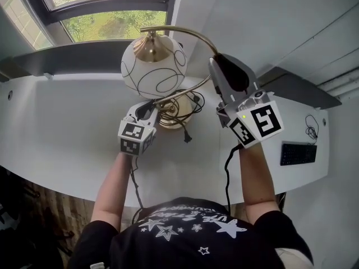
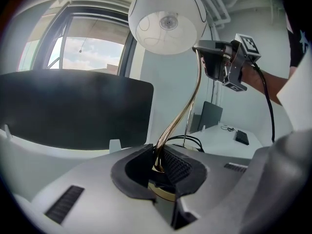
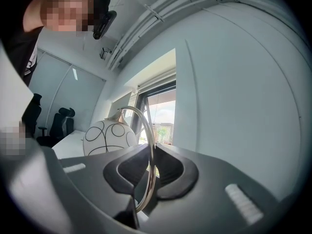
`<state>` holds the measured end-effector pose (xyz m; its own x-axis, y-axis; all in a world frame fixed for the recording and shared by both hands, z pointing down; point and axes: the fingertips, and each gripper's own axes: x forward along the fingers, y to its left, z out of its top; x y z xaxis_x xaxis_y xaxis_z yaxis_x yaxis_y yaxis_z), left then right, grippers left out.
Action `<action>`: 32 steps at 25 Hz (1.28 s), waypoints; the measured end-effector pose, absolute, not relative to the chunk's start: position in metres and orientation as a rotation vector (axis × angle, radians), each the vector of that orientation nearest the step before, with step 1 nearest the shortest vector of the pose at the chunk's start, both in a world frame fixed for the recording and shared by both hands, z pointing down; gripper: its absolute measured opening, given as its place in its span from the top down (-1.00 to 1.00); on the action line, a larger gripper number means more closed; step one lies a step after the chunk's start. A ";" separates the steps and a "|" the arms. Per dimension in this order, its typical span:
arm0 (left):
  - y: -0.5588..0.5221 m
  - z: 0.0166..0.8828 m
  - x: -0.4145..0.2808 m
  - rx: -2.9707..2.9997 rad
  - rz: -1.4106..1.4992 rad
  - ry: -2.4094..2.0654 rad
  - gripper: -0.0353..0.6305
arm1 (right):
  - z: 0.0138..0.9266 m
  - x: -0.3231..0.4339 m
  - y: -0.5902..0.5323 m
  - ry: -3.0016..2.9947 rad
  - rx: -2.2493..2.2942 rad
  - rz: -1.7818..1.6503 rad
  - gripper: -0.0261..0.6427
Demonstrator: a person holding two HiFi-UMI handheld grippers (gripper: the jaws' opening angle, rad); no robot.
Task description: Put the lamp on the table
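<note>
**Helper:** Is the lamp (image 1: 152,63) on the surface (image 1: 67,122) yet?

**Me:** Almost, I think; from the head view its round base (image 1: 176,119) sits over the white surface, near the window (image 1: 112,4); it looks like it is down or very close to down. I am holding it with both grippers, so I have not let go.

**Helper:** Where are you holding it?

**Me:** My left hand-held gripper (image 2: 158,165) is squeezed shut on the gold stem (image 2: 187,106) low down, just above the base; my right hand-held gripper (image 3: 148,172) is pinched on the same stem high up, on the bend at the top. The white ball shade (image 3: 109,136) hangs from the end of that bend, and nothing is touching it.

**Helper:** So what is left?

**Me:** I'd say I need to make sure the base is flat on the surface; then open both grippers and pull them away without bumping the shade.

**Helper:** What can't you see?

**Me:** I can't see under the base, so I can't tell if it really touches the surface; the left hand-held gripper covers part of it. The black cord (image 1: 188,133) is in a messy bunch beside the base; I can't tell where it goes or if some of it is stuck under the base.
</note>
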<state>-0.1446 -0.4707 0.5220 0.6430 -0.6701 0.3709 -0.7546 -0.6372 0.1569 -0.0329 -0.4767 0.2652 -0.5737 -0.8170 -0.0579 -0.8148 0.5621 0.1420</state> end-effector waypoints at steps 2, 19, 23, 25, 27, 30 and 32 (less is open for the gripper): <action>-0.478 0.528 -0.144 2.563 0.418 -1.141 0.75 | 0.270 -0.033 -0.484 -2.761 1.435 -0.233 0.79; -0.507 0.562 -0.141 2.515 0.517 -1.182 0.75 | 0.298 -0.030 -0.507 -2.793 1.381 -0.205 0.79; -0.511 0.569 -0.139 2.511 0.559 -1.164 0.75 | 0.304 -0.027 -0.512 -2.824 1.388 -0.137 0.78; -0.510 0.573 -0.137 2.511 0.575 -1.155 0.75 | 0.306 -0.027 -0.513 -2.835 1.384 -0.115 0.77; -0.511 0.573 -0.138 2.503 0.579 -1.166 0.75 | 0.307 -0.027 -0.513 -2.830 1.379 -0.130 0.77; -0.513 0.572 -0.138 2.515 0.558 -1.177 0.75 | 0.309 -0.026 -0.514 -2.831 1.386 -0.128 0.77; -0.513 0.573 -0.136 2.521 0.557 -1.169 0.75 | 0.310 -0.024 -0.514 -2.837 1.394 -0.112 0.77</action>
